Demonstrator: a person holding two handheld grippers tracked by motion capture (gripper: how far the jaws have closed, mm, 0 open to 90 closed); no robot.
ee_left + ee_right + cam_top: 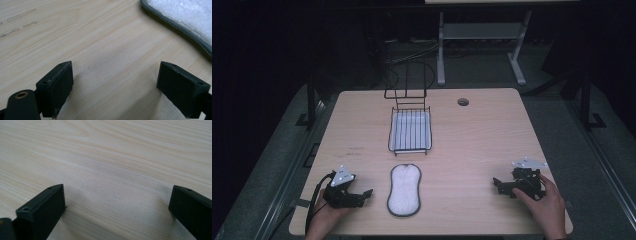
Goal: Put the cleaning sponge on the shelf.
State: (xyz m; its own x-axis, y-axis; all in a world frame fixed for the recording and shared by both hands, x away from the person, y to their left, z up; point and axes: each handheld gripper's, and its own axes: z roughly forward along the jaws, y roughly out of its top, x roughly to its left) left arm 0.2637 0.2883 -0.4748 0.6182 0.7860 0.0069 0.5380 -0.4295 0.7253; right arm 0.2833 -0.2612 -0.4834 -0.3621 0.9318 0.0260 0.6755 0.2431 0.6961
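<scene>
Progress looking near zero: white pad (404,190) is lying flat near the table's (472,150) front edge, untouched, just in front of the wire rack (410,131). Left gripper (362,196) is sitting just beside it, jaws spread wide, nothing between them. Right gripper (498,184) is resting well apart, jaws likewise gaping. Reach, grasp and any move to the rack are all looking outstanding.
</scene>
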